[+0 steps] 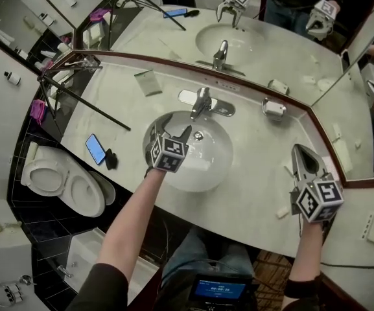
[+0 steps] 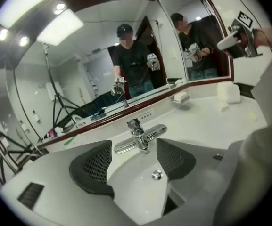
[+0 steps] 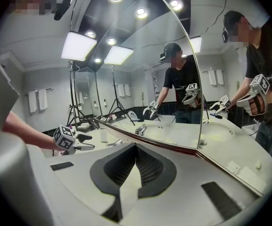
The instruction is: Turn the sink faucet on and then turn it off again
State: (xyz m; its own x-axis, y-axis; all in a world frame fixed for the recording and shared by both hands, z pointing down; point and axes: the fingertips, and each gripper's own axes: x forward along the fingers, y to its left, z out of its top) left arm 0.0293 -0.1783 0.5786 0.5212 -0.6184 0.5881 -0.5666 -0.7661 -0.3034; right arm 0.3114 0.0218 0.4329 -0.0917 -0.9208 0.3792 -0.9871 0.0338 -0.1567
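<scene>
L gripper (image 1: 172,136) over sink (image 1: 222,164), jaws wide apart, empty, pointing at faucet (image 1: 203,102) at basin's back edge, not touching. R gripper (image 1: 303,155) jaws together, empty, over counter (image 1: 258,193) at right.

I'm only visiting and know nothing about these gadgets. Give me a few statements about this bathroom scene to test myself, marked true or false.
1. The left gripper has its fingers spread apart above the basin. True.
2. The left gripper is clamped on the faucet. False: the faucet stands ahead of the open fingers, untouched.
3. The right gripper has its fingers wide open. False: they are together, with nothing between them.
4. In the head view, a phone lies on the counter to the left of the basin. True.
</scene>
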